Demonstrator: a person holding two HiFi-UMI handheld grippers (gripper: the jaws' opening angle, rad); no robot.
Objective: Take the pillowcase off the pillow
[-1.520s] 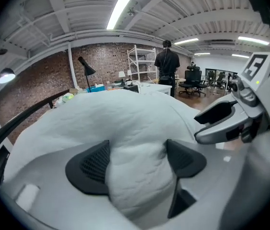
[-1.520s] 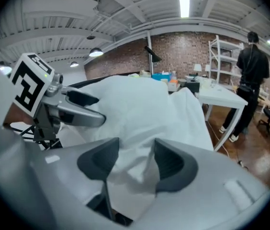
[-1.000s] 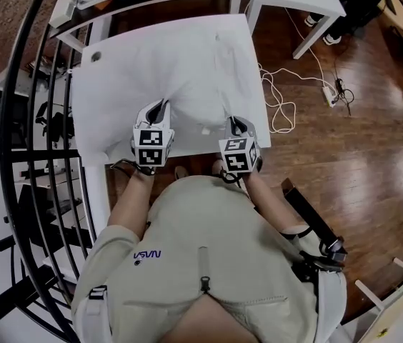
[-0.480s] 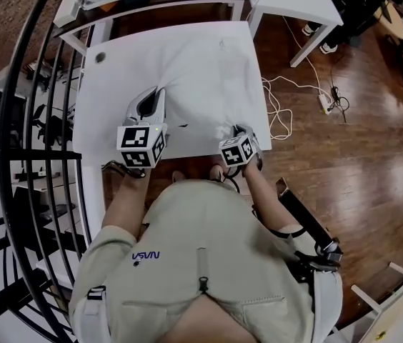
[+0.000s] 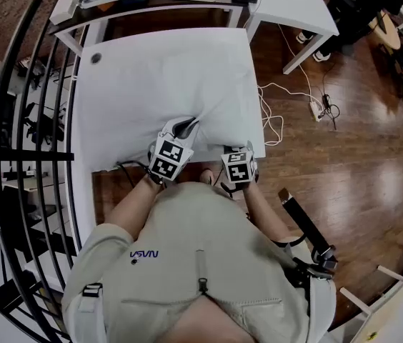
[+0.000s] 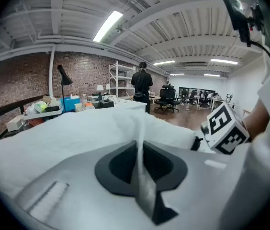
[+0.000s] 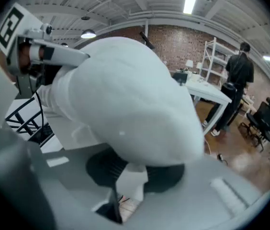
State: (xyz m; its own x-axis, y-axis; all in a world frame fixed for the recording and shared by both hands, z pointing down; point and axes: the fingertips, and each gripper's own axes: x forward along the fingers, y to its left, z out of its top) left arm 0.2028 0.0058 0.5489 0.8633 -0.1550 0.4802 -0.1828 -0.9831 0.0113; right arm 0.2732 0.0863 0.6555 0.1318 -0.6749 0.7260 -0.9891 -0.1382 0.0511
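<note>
Pinching the pillowcase (image 6: pixel 138 128) to pull it off, the left gripper (image 5: pixel 184 126) is tight, while the right gripper (image 7: pixel 131 174), jaws just opening, straddles the pillow (image 7: pixel 125 104).

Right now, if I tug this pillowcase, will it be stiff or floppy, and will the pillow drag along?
Probably floppy: the pillowcase creases into a thin pleat in the left gripper. The pillow looks puffy, so likely light and may slide along.

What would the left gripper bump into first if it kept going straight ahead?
Most likely the pillow. The left gripper is shut on a fold of the pillowcase, and the pillow bulges right ahead; how close is unclear.
</note>
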